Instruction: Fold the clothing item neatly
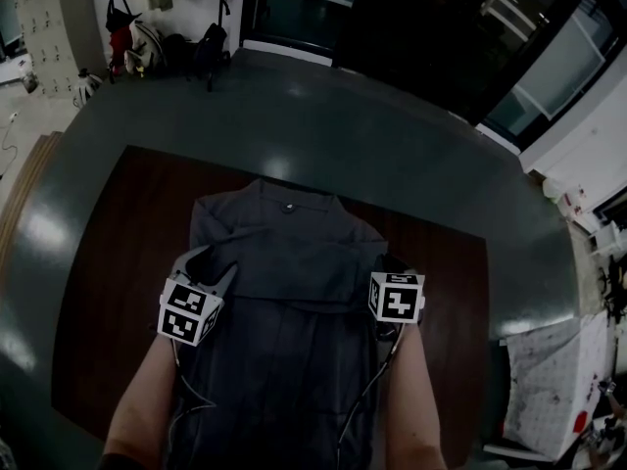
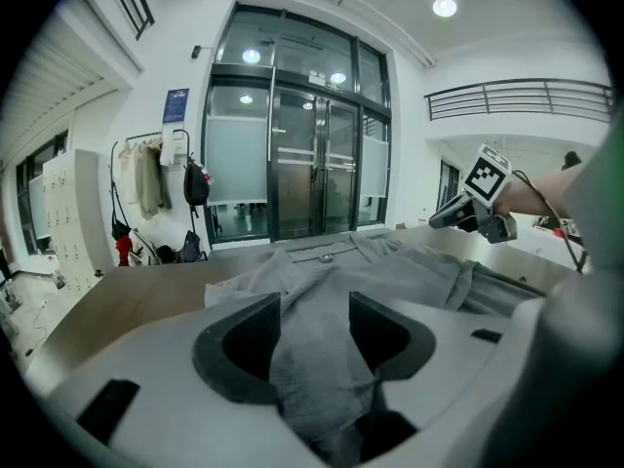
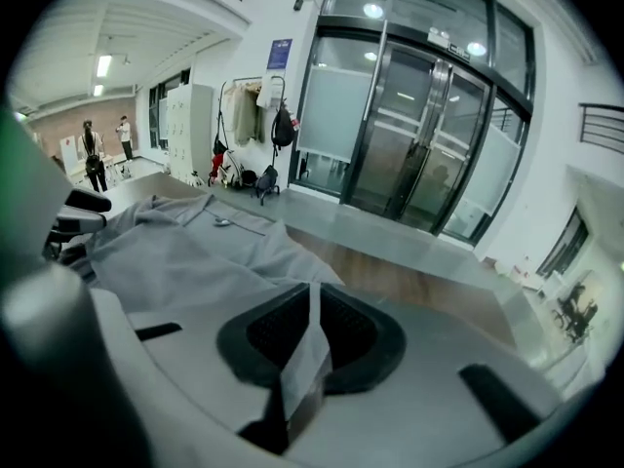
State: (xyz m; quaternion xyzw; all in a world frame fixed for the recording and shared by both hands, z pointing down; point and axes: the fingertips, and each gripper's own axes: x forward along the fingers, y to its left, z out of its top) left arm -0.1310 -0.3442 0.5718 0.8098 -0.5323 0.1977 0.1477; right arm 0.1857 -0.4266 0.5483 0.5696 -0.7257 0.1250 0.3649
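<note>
Collar at 12, grey garment (image 1: 294,253) lies on surface (image 1: 118,233); left claw (image 2: 314,337) clamps thick bunch at 9, right claw (image 3: 312,337) pinches thin edge at 3, likely for an even fold.

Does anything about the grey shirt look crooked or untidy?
Nothing is damaged. The grey shirt is bunched in thick folds in the left gripper, while the right gripper pinches one thin edge, so it looks uneven.

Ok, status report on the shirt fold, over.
Left tongs clamped on bunched grey shirt. Right tongs pinching its thin edge. Shirt lies on table, collar away. Nothing blocking.
</note>
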